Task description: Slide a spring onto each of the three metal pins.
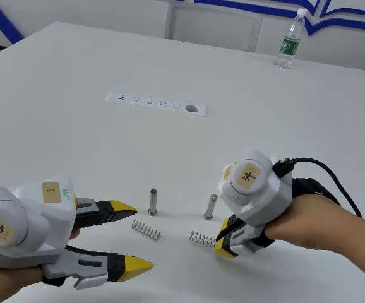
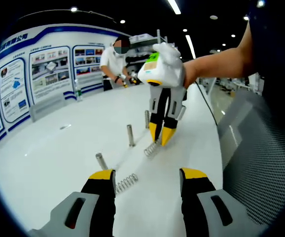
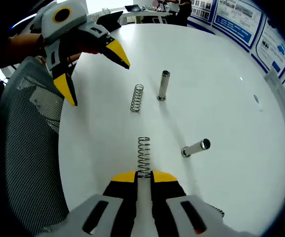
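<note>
Your right gripper [image 3: 143, 176] pinches just the end coil of a spring [image 3: 143, 155] lying near a metal pin [image 3: 195, 147], so lifting could flick it free; your left gripper [image 1: 141, 237] gapes open.

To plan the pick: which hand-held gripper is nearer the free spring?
Left. The left hand-held gripper stands open beside the free spring; the right hand-held gripper, farther away, pinches the other spring.

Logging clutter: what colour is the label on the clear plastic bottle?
Green; the clear plastic bottle shows best in the head view.
</note>
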Motion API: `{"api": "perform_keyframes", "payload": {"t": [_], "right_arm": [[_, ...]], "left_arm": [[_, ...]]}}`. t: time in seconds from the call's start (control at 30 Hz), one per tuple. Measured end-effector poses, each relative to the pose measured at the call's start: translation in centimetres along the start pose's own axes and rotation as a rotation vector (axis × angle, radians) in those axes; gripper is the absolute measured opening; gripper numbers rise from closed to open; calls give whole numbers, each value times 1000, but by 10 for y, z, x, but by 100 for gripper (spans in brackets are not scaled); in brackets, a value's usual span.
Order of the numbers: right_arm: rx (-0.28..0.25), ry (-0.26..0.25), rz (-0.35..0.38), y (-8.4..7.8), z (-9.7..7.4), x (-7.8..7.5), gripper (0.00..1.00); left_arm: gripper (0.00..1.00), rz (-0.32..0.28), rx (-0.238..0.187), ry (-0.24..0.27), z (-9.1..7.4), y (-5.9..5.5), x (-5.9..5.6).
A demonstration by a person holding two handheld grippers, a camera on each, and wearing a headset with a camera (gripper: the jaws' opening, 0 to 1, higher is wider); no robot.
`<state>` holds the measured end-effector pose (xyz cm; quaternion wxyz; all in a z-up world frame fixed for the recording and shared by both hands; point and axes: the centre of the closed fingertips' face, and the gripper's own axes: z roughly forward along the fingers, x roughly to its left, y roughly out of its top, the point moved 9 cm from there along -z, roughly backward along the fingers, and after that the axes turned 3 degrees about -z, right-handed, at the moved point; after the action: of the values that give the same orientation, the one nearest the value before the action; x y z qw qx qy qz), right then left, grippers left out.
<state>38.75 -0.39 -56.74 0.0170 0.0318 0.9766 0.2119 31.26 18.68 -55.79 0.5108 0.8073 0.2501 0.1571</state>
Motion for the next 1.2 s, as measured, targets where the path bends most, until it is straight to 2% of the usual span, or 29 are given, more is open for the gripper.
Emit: {"api": "perform_keyframes", "payload": {"t": [0.27,0.6,0.9,1.2], "right_arm": [[-45,22,-64,17,-22,11,11],[-57,38,-164,34,-31,23,11],[-52,52,-229,40,-35,28,11],[-43,61,-288,39,-37,32,11]], "left_arm": [[48,52,8,-68,16,12,-3],[39,79,5,-113,30,18,-7],[26,93,-15,-151,35,22,-13],[14,131,-19,-172,39,23,-17]]}}
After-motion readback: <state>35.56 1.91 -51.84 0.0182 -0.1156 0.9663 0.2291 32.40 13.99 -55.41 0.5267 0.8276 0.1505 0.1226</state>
